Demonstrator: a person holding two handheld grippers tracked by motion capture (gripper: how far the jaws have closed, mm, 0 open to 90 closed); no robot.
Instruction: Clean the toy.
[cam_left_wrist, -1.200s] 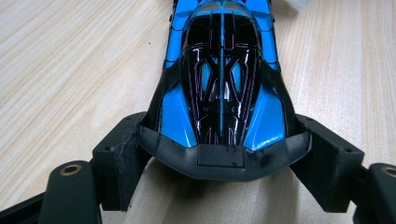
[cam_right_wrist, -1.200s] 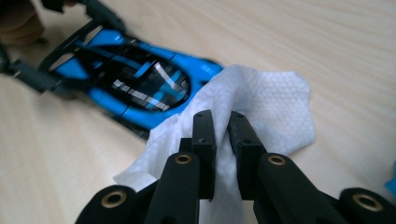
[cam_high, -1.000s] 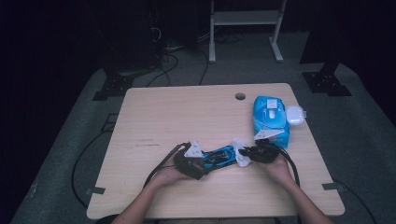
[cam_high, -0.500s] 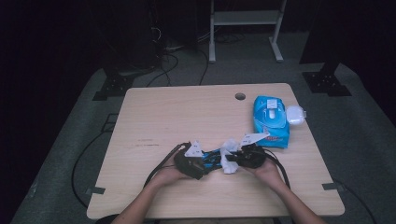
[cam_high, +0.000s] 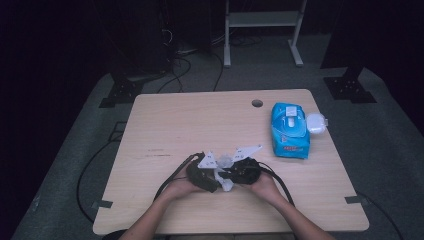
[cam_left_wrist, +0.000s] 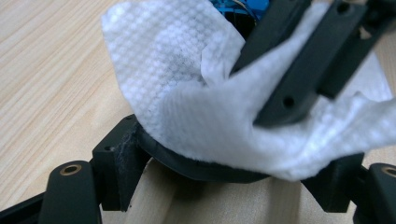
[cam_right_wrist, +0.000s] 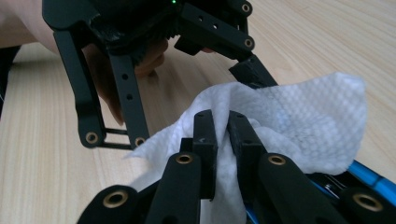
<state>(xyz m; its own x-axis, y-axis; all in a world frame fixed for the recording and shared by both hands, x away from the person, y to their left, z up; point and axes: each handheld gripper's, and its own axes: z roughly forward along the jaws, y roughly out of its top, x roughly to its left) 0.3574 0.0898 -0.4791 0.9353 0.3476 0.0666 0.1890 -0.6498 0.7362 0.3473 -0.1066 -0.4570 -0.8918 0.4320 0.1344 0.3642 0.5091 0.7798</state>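
White wipe (cam_right_wrist: 280, 126) sits pinched in the right gripper (cam_right_wrist: 223, 133), which has slid in from beside the blue pack (cam_high: 289, 129) to meet the left gripper (cam_left_wrist: 224, 163). That one clasps a dark curved object (cam_left_wrist: 196, 163) near the table's front edge, so wiping looks underway.

Two grippers (cam_high: 204, 172) (cam_high: 245, 167), one wipe (cam_high: 223, 162), one wipe pack (cam_high: 289, 129), one small white case (cam_high: 317, 122), possibly a lid; one table (cam_high: 200, 120).
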